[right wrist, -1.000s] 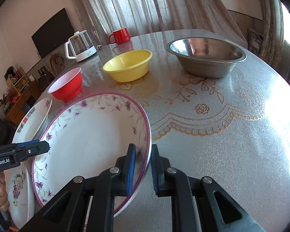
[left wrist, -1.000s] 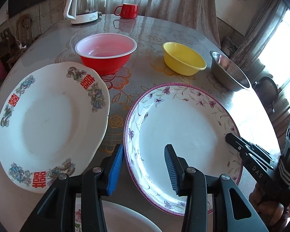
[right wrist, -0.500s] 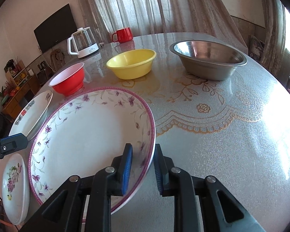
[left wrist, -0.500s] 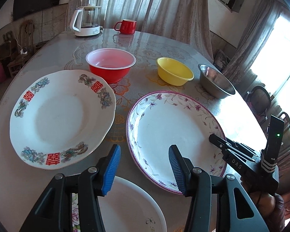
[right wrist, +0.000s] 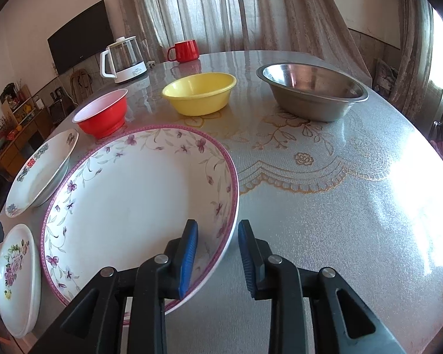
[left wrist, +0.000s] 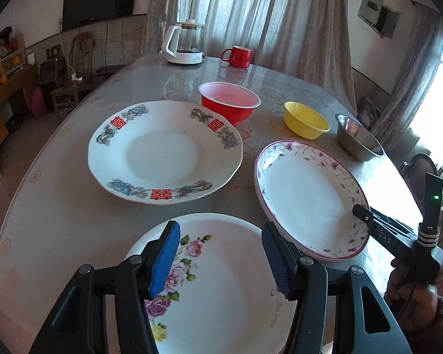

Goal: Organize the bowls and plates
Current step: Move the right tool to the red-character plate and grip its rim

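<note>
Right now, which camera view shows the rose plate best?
The left wrist view: the rose plate lies close and nearly whole, roses visible. The right wrist view shows the same plate only small, squeezed at the left edge.

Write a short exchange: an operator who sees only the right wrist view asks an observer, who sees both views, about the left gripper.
Operator: I see only a blue sliver at my left edge. Is the left gripper open?
Observer: Yes. The left gripper is open, with nothing between its fingers.
Operator: What is it over?
Observer: The rose plate, which shows between its fingers.
</note>
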Action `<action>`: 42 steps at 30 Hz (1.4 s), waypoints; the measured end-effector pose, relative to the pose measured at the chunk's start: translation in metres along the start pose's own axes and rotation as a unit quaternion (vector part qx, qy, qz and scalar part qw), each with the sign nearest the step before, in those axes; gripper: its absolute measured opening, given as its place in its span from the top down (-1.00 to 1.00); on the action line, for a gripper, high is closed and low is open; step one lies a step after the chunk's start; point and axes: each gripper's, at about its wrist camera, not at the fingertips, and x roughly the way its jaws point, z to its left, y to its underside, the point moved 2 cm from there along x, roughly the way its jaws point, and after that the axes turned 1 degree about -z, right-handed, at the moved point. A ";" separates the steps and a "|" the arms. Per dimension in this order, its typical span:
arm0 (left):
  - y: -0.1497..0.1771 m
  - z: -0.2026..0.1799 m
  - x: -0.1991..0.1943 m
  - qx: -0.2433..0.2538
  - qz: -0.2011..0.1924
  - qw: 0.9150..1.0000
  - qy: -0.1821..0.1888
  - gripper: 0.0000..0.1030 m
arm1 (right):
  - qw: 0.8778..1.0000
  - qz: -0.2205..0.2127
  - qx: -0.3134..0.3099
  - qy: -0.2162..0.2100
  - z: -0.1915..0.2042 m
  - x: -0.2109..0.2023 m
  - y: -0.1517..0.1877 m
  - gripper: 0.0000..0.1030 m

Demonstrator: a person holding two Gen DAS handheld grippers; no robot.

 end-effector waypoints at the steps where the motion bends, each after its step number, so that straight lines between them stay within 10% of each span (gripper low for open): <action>1: 0.002 0.005 -0.001 -0.008 0.000 1.000 -0.004 -0.14 | 1.000 -0.006 -0.002 0.005 0.000 -0.003 0.000 0.46; 11: 0.005 0.044 -0.006 -0.050 -0.023 0.996 -0.069 -0.14 | 0.996 -0.079 -0.041 -0.019 0.026 -0.045 -0.017 0.46; 26: -0.001 0.078 0.002 -0.080 -0.024 0.992 -0.090 -0.24 | 0.966 0.012 -0.069 -0.250 0.113 -0.019 -0.037 0.38; 42: -0.028 0.117 0.027 -0.117 -0.034 0.989 -0.085 -0.53 | 0.956 0.056 -0.078 -0.276 0.155 0.040 -0.078 0.37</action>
